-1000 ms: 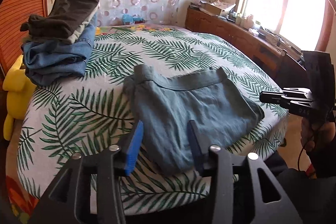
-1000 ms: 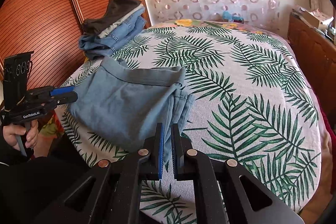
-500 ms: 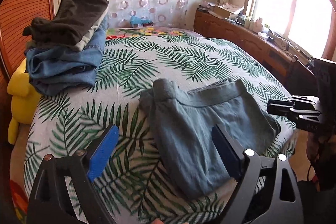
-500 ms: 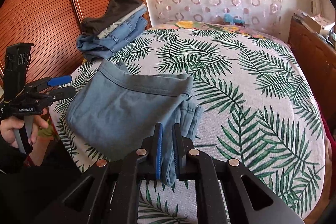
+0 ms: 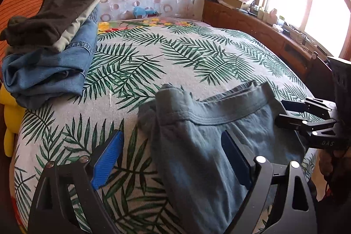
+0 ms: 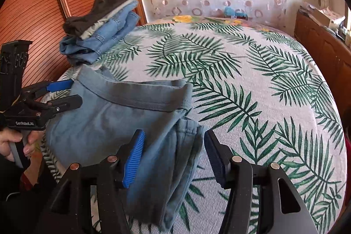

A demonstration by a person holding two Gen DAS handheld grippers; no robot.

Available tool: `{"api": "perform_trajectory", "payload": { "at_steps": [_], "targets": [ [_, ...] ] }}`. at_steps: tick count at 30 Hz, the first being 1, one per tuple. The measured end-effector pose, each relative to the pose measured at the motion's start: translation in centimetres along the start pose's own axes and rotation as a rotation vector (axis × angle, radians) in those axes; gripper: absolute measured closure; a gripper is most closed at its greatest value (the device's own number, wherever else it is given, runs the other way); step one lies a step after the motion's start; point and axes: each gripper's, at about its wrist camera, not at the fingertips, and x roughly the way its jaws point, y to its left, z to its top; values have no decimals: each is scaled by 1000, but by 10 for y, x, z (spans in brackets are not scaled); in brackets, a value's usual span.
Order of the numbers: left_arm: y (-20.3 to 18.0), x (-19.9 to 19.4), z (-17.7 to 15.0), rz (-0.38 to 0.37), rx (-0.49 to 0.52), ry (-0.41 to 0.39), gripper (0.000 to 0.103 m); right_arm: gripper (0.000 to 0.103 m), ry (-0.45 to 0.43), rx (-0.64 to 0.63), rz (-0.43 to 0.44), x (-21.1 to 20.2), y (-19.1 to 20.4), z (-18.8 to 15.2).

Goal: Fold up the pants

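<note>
While both claws hang wide open with nothing between their blue pads, the grey-blue cotton pants (image 5: 204,137) lie folded near the front edge of the palm-leaf-printed bed (image 5: 140,54), waistband facing the far wall. Flanking them, the left claw (image 5: 173,157) brackets one folded side and the right claw (image 6: 173,155) straddles the hanging leg ends, probably lining up the next fold. A stack of folded jeans and dark clothes (image 5: 48,43) sits well apart at the far corner, likely the finished pile.
</note>
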Motion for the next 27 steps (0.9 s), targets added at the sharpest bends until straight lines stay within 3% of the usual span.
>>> {"api": "perform_trajectory", "payload": {
  "at_steps": [8,18,27],
  "targets": [
    [11,8,10,8,-10,2,13,45,-9,-12,-13,8,2,3],
    [21,20,7,-49,-43,28,15,45,-10,-37,-7,11,7,3],
    [22,22,7,-58,-40,31,15,68,-4,-14,51,15,4,7]
  ]
}}
